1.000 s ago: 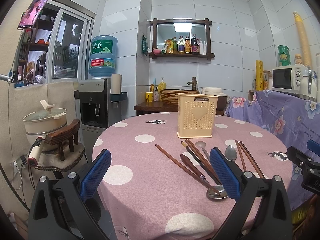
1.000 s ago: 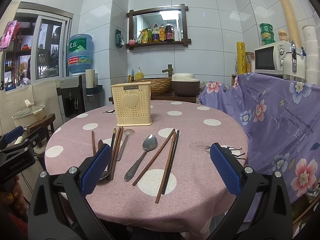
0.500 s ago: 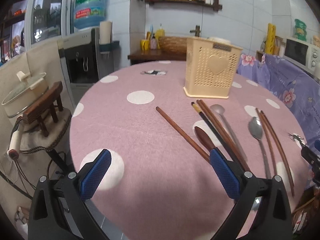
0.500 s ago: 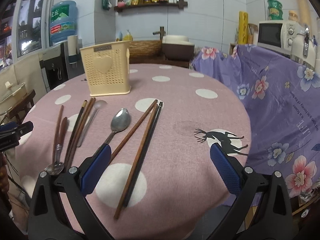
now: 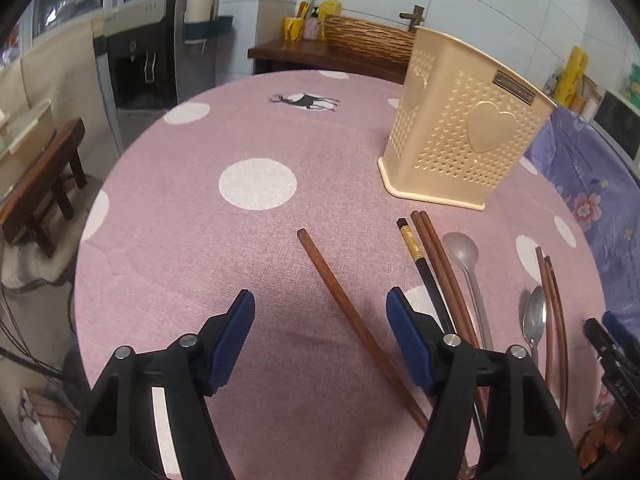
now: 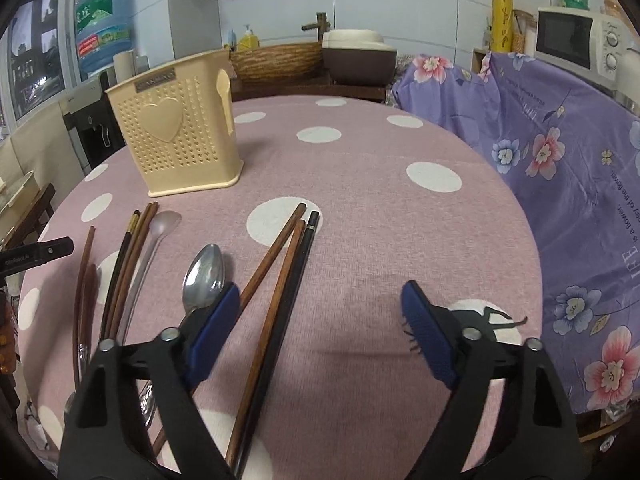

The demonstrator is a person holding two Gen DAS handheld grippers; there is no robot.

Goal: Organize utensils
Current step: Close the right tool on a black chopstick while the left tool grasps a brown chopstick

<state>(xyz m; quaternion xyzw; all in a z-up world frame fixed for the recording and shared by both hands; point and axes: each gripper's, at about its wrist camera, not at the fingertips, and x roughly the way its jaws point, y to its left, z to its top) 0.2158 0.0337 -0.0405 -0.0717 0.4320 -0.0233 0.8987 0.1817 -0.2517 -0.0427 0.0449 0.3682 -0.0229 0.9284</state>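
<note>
A cream perforated utensil holder (image 5: 460,136) stands upright on the pink dotted table; it also shows in the right wrist view (image 6: 176,128). My left gripper (image 5: 320,340) is open and empty, low over a single brown chopstick (image 5: 352,320) lying between its fingers. Beside it lie a black-and-brown chopstick bundle (image 5: 436,272) and a pale spoon (image 5: 466,256). My right gripper (image 6: 320,336) is open and empty over three chopsticks (image 6: 280,300). A steel spoon (image 6: 202,276) lies by its left finger.
The table's edge (image 5: 86,240) drops off at the left toward a wooden stool (image 5: 36,184). A purple flowered cloth (image 6: 560,160) covers furniture at the right. A microwave (image 6: 576,40) and a basket (image 6: 276,62) stand behind the table.
Both grippers have moved forward and dipped down toward the utensils on the table. Both stay open and empty.
</note>
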